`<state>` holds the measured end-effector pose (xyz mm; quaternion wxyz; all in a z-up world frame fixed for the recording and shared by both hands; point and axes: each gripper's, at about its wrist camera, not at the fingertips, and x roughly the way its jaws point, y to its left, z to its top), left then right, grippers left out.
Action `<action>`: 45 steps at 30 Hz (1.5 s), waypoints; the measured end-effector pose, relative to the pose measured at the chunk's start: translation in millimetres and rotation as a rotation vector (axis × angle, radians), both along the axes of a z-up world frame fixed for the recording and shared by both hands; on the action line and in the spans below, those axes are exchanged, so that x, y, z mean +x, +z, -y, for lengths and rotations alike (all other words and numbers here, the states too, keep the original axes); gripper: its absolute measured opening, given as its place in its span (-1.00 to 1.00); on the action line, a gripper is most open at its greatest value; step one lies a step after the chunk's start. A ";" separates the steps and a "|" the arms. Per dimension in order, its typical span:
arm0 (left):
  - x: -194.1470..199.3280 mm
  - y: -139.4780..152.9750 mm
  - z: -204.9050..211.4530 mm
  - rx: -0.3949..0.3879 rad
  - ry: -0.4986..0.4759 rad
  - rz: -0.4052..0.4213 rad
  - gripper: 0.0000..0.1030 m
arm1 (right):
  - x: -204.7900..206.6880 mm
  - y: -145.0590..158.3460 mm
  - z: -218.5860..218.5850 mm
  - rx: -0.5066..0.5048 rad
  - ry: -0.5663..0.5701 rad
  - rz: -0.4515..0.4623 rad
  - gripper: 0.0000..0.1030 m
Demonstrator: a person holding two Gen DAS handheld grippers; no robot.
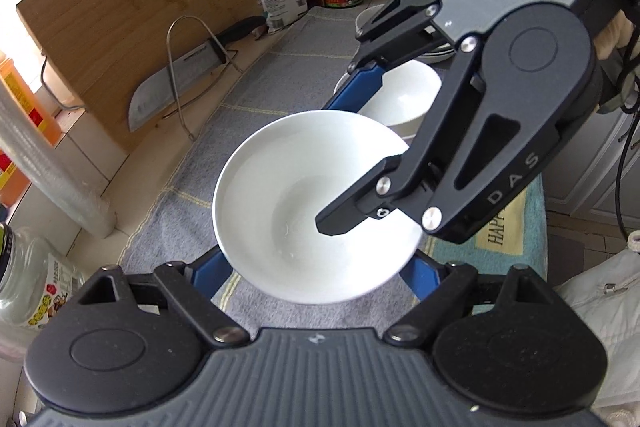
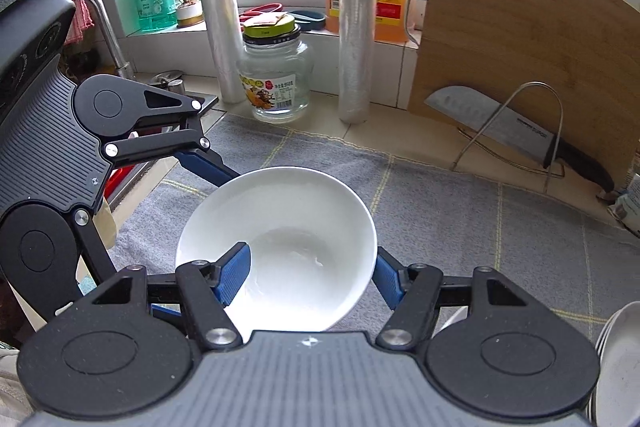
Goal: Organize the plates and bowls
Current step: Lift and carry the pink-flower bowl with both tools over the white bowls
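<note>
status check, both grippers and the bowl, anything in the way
Right gripper shut on the white bowl's rim. Left gripper straddles the bowl, grip unclear. Bowl above the grey cloth. Second bowl just beyond.

The right hand-held gripper (image 1: 362,155) hid much of the second bowl (image 1: 408,95); behind that bowl, stacked plates (image 1: 370,17) were barely visible.

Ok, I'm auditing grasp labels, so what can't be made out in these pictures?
Left wrist view: left gripper, its fingertips hidden beneath the bowl.
Left wrist view: second bowl, partly covered by the right gripper.
Right wrist view: plate stack, cut off by the right edge.
</note>
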<state>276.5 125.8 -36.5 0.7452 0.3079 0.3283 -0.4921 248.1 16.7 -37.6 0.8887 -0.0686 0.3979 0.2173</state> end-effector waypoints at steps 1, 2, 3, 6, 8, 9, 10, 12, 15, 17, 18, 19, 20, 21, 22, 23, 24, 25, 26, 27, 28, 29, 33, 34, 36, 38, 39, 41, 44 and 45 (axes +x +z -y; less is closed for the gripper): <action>-0.1 1.3 6.2 -0.001 -0.007 -0.005 0.72 | -2.0 0.9 6.6 0.001 -0.008 0.002 0.38; -0.3 2.5 11.5 -0.002 -0.013 -0.010 0.72 | -3.4 1.8 11.7 0.002 -0.015 0.004 0.38; -0.6 3.8 17.0 -0.004 -0.022 -0.013 0.72 | -5.0 3.0 17.9 0.002 -0.027 0.005 0.38; -3.0 5.0 32.1 -0.005 -0.048 -0.006 0.72 | -9.6 6.8 33.7 -0.004 -0.058 0.017 0.38; -2.6 5.9 42.1 -0.010 -0.070 0.000 0.72 | -12.4 9.7 44.3 -0.016 -0.081 0.026 0.39; -1.8 6.7 48.7 -0.014 -0.080 -0.001 0.72 | -13.2 11.3 49.7 -0.020 -0.094 0.030 0.39; -0.5 7.2 53.8 -0.016 -0.091 -0.004 0.72 | -14.2 12.9 55.5 -0.026 -0.104 0.033 0.39; 3.1 8.2 64.4 -0.021 -0.110 -0.008 0.72 | -15.4 16.5 66.8 -0.035 -0.125 0.042 0.39; 6.7 10.9 80.9 -0.021 -0.138 -0.004 0.72 | -16.0 20.2 82.4 -0.044 -0.149 0.049 0.40; 11.3 13.0 93.5 -0.019 -0.152 -0.010 0.72 | -15.6 21.9 91.2 -0.056 -0.163 0.051 0.40; 13.2 14.2 98.1 -0.023 -0.158 -0.014 0.72 | -15.1 22.1 96.2 -0.064 -0.171 0.050 0.40; 14.3 15.6 101.8 -0.029 -0.164 -0.018 0.72 | -14.1 21.8 100.4 -0.067 -0.188 0.051 0.40; 16.6 16.5 106.5 -0.030 -0.169 -0.025 0.72 | -13.0 21.2 104.4 -0.070 -0.201 0.048 0.40; 18.5 17.1 111.0 -0.030 -0.172 -0.034 0.72 | -11.5 19.9 108.1 -0.076 -0.209 0.044 0.40; 20.2 17.3 115.9 -0.031 -0.177 -0.043 0.72 | -10.5 18.6 111.6 -0.076 -0.220 0.041 0.40; 21.4 16.8 118.8 -0.028 -0.181 -0.051 0.72 | -9.2 17.3 115.1 -0.073 -0.232 0.035 0.40; 22.9 15.8 122.0 -0.022 -0.186 -0.057 0.72 | -8.1 16.5 118.5 -0.069 -0.240 0.028 0.40; 24.2 14.3 124.7 -0.017 -0.190 -0.062 0.72 | -7.6 15.4 121.4 -0.063 -0.246 0.024 0.40; 25.2 12.8 126.8 -0.012 -0.192 -0.068 0.72 | -7.2 14.2 123.9 -0.057 -0.251 0.021 0.40; 26.3 10.7 129.4 -0.007 -0.194 -0.075 0.72 | -6.3 12.3 125.3 -0.055 -0.255 0.014 0.40; 27.3 9.0 131.2 -0.004 -0.194 -0.084 0.72 | -5.5 10.4 126.5 -0.053 -0.259 0.010 0.40; 28.4 7.3 133.4 0.002 -0.194 -0.093 0.72 | -5.1 8.6 127.9 -0.052 -0.262 0.005 0.40; 31.3 2.6 140.1 0.033 -0.196 -0.124 0.72 | -3.3 0.2 131.9 -0.042 -0.269 -0.021 0.40; 32.0 1.7 141.6 0.038 -0.197 -0.132 0.72 | -2.8 -1.8 132.7 -0.038 -0.273 -0.027 0.40; 33.0 0.7 142.8 0.047 -0.195 -0.149 0.72 | -2.1 -5.0 134.9 -0.028 -0.278 -0.034 0.40; 34.3 -0.7 144.2 0.052 -0.192 -0.168 0.72 | -1.4 -7.6 137.0 -0.017 -0.284 -0.043 0.40; 34.0 -1.4 144.9 0.058 -0.192 -0.168 0.72 | -1.0 -8.6 137.9 -0.012 -0.286 -0.047 0.40; 33.7 -2.9 146.6 0.067 -0.192 -0.163 0.72 | -0.4 -10.3 138.7 -0.009 -0.286 -0.052 0.40; 34.5 -4.0 147.9 0.076 -0.189 -0.172 0.72 | 1.8 -12.6 139.4 -0.007 -0.289 -0.057 0.40; 35.2 -4.1 148.2 0.078 -0.188 -0.177 0.72 | 2.3 -13.7 139.9 -0.004 -0.291 -0.060 0.40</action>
